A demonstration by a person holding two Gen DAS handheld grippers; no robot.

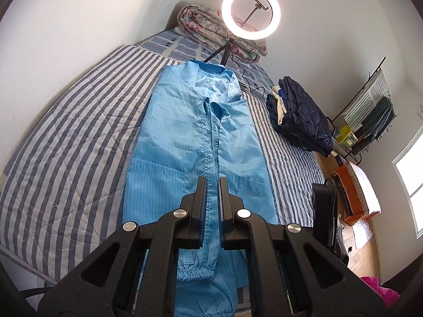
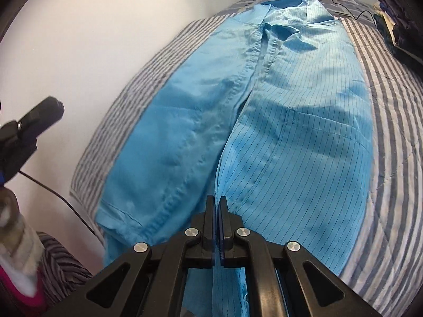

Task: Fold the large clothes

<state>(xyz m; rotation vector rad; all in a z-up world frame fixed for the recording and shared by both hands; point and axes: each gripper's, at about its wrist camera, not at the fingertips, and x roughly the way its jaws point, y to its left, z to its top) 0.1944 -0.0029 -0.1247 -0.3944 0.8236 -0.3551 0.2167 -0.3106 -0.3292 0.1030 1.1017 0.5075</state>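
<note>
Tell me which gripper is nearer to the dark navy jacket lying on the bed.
Right. The navy jacket lies on the right gripper's side of the blue coat; the left gripper is further over, on the side away from it.

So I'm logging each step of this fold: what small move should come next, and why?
Probably open both grippers and take the hem: the blue coat lies lengthwise on the striped bed, sleeves folded in, and the left gripper and right gripper hover shut, holding nothing.

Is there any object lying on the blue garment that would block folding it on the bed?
Nothing visible lies on the blue garment. The dark jacket pile sits apart beside it, and the ring light stands beyond its collar.
</note>
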